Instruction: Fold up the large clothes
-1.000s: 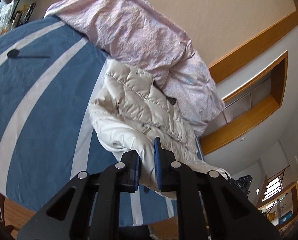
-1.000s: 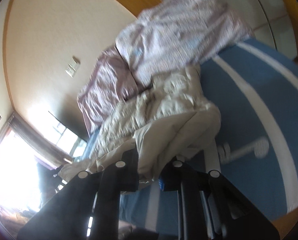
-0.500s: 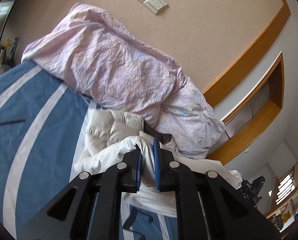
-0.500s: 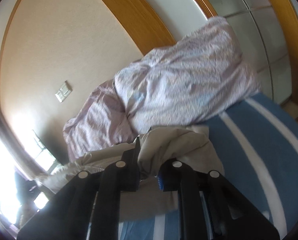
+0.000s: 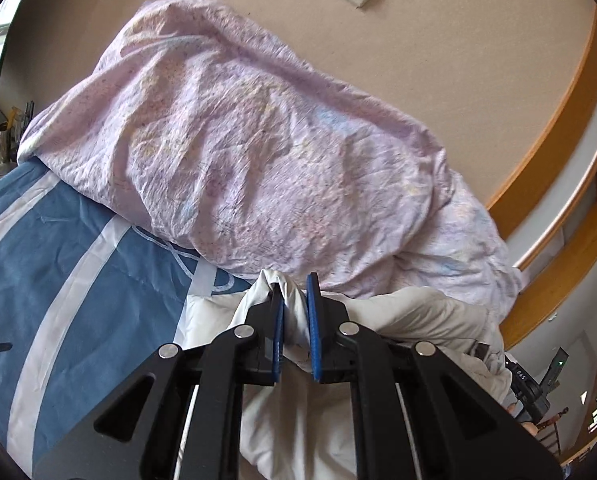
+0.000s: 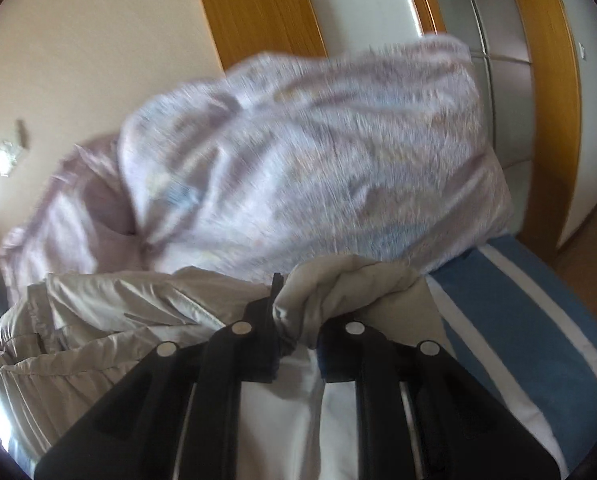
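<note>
Slightly glossy cloth jacket [image 5: 418, 312] — crinkled matt duvet [image 5: 278, 152], polished wood trim [image 5: 538, 160].

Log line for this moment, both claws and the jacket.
left claw: shut on cream puffer jacket | right claw: shut on same jacket | jacket: bunched on blue striped bedspread, beside lilac duvet | fold: unfinished

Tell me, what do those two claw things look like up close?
Both are alike. The left gripper and the right gripper are matte black angular frames with triangular cut-outs and round silver pins at the joints. The left one's jaws are lined with blue pads; on the right, the lining is mostly hidden. A thin pale line runs along each frame. No markings show.
</note>
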The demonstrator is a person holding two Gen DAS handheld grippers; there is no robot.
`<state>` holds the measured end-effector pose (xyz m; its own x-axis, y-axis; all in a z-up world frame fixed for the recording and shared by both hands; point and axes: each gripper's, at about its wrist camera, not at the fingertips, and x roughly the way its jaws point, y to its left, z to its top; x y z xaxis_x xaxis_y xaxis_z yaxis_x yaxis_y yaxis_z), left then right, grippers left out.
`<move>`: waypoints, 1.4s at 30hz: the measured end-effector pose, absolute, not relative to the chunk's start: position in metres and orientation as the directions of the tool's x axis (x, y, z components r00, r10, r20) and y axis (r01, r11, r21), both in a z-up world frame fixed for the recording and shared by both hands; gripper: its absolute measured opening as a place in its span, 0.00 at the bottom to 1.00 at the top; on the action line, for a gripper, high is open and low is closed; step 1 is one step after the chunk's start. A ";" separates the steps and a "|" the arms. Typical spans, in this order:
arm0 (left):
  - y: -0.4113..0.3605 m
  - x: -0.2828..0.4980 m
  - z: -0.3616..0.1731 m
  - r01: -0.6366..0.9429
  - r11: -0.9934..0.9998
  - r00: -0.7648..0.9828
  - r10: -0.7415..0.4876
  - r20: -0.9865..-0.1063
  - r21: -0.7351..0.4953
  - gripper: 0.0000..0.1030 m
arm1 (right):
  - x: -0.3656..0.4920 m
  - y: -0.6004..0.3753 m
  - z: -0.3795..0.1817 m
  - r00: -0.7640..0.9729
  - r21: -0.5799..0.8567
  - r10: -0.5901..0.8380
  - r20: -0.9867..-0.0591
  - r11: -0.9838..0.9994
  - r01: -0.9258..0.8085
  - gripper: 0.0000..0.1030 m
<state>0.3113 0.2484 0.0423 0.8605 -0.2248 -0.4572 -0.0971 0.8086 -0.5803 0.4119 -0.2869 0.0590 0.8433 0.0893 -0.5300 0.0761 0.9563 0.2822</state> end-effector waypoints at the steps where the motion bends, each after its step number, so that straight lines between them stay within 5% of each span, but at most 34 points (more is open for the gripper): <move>1: 0.248 0.317 0.038 -0.102 0.812 0.858 -0.220 -0.464 -0.575 0.09 | 0.418 -0.286 0.054 0.837 0.281 0.079 -0.542 0.955 0.092 0.14; 13: 0.245 0.368 -0.013 -0.180 0.820 0.826 -0.173 -0.536 -0.543 0.09 | 0.472 -0.267 0.000 0.722 0.140 -0.108 -0.684 0.951 0.274 0.14; 18: 0.245 0.378 -0.025 -0.232 0.778 0.813 -0.173 -0.555 -0.583 0.16 | 0.492 -0.257 -0.014 0.649 0.052 -0.144 -0.747 0.961 0.273 0.31; 20: 0.250 0.374 -0.018 -0.221 0.758 0.817 -0.200 -0.541 -0.614 0.26 | 0.484 -0.262 -0.004 0.677 0.086 -0.119 -0.726 0.962 0.260 0.40; 21: 0.252 0.368 -0.009 -0.193 0.757 0.829 -0.215 -0.517 -0.625 0.43 | 0.476 -0.267 0.006 0.710 0.122 -0.099 -0.697 0.960 0.253 0.47; 22: 0.253 0.361 -0.001 -0.181 0.764 0.845 -0.201 -0.495 -0.620 0.75 | 0.469 -0.270 0.013 0.735 0.148 -0.084 -0.673 0.958 0.245 0.51; 24: 0.250 0.338 0.025 -0.156 0.806 0.900 -0.122 -0.419 -0.571 0.94 | 0.453 -0.272 0.032 0.794 0.161 -0.088 -0.601 0.960 0.228 0.80; 29: 0.204 0.300 0.059 -0.028 0.907 0.929 -0.131 -0.346 -0.420 0.94 | 0.400 -0.239 0.058 0.889 0.078 -0.058 -0.454 0.992 0.104 0.81; 35: 0.126 0.291 0.040 0.072 0.950 0.876 -0.206 -0.436 -0.304 0.94 | 0.359 -0.162 0.037 0.867 -0.009 0.104 -0.487 0.992 -0.124 0.79; 42: 0.079 0.320 0.004 0.042 0.985 0.834 -0.126 -0.538 -0.167 0.91 | 0.374 -0.130 0.016 0.815 -0.046 0.082 -0.574 0.990 -0.132 0.78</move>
<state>0.3201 0.0793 0.0044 0.8337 -0.1261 -0.5377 0.0416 0.9852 -0.1665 0.3742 -0.1298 0.0158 0.8146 0.0819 -0.5742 -0.1318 0.9902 -0.0456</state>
